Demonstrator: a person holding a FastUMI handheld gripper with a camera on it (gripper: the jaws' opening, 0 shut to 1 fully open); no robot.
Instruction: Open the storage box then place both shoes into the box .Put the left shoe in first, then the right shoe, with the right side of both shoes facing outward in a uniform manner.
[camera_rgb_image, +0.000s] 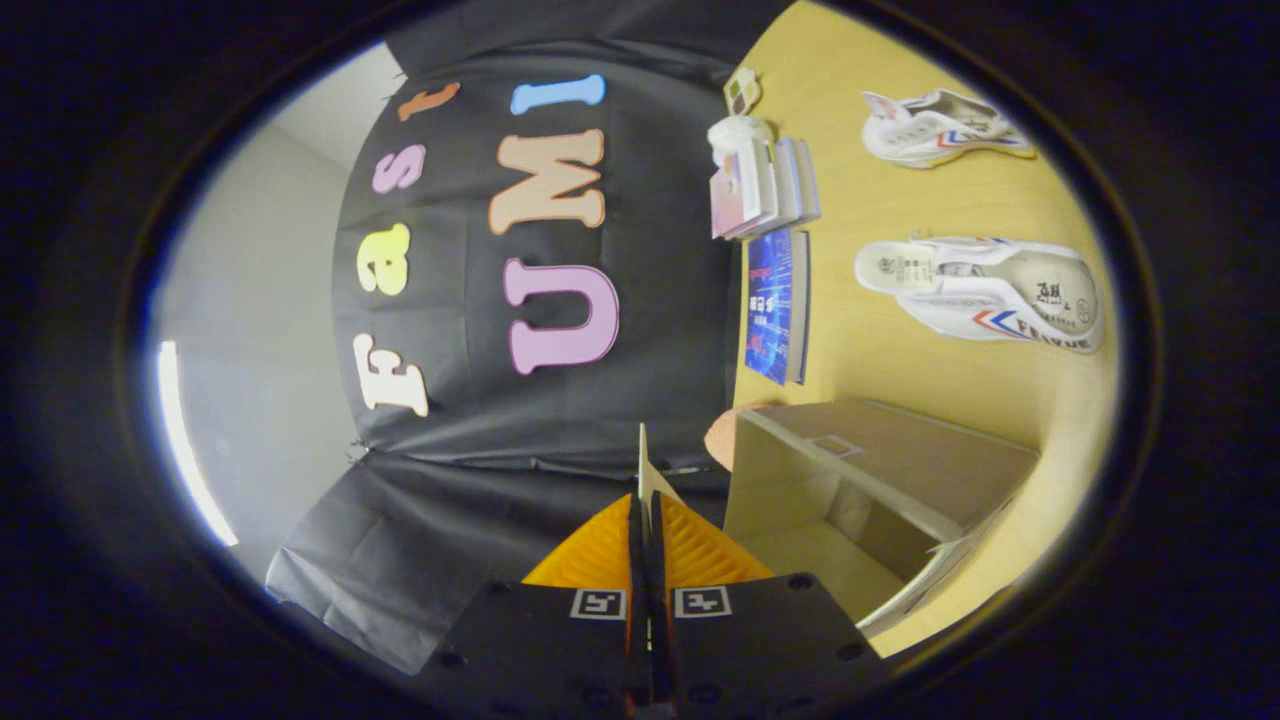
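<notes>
Now your gripper pinches the box's thin lid flap edge-on.
Both fingers press it; right of them the storage box stands open on the table, two shoes beyond, past some books.

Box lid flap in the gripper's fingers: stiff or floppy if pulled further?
The lid flap looks like thin card, edge-on in the shut gripper, so it probably bends. The storage box looks like light cardboard with nothing visible inside, so it may slide on the smooth table.

Dark claw body bears two square markers and screws.
</notes>
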